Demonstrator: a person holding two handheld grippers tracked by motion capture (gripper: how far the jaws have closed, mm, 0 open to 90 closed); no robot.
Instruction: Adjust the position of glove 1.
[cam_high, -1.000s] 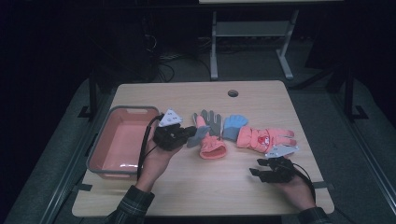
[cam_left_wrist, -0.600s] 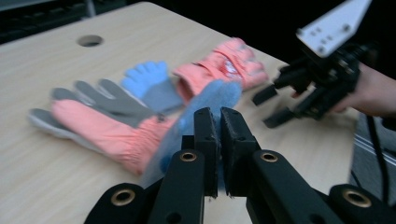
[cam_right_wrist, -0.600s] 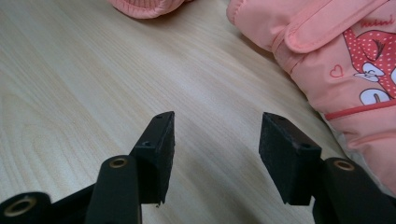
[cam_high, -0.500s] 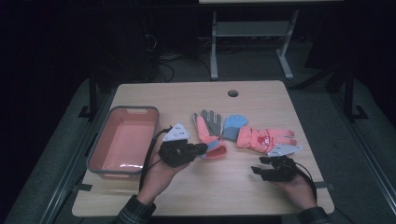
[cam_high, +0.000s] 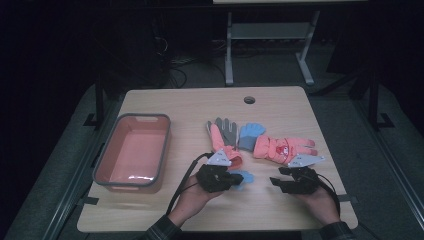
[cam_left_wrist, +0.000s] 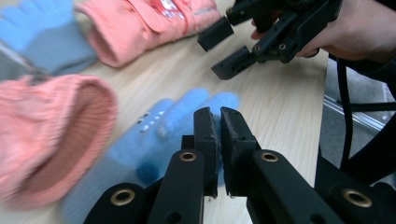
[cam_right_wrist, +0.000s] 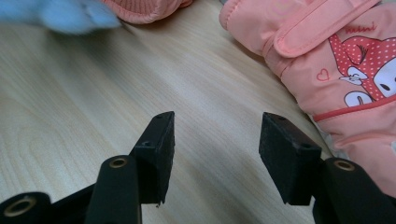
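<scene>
Blue glove (cam_left_wrist: 159, 135): small, fuzzy knit, light blue, a few pale dots on the back; fingers spread flat on the wooden table (cam_high: 280, 210), blurred in the left gripper view.
Position of blue glove: front-middle of the table, just beside the knit cuff of the pink-and-grey glove (cam_high: 223, 137), well apart from the tray (cam_high: 131, 152).
Left gripper (cam_left_wrist: 219, 126): jaws nearly together, a thin slit between the pads; blue glove directly beneath and ahead of the tips; whether any fabric is pinched cannot be told.
Left hand (cam_high: 192, 197): wrapped round the gripper body, near the table's front edge.
Right gripper (cam_right_wrist: 215, 149): jaws wide apart, nothing between them, low over bare wood.
Right gripper versus blue glove: apart, a strip of bare table between; glove tips at the upper left of the right gripper view.
Pink padded glove (cam_right_wrist: 327, 60): salmon, strap across the cuff, cartoon print with red polka dots; just beside the right jaw.
Second blue glove (cam_high: 251, 135): lying between the pink-and-grey glove and the padded one.
Tray: pink inside, grey rim, at the table's left.
</scene>
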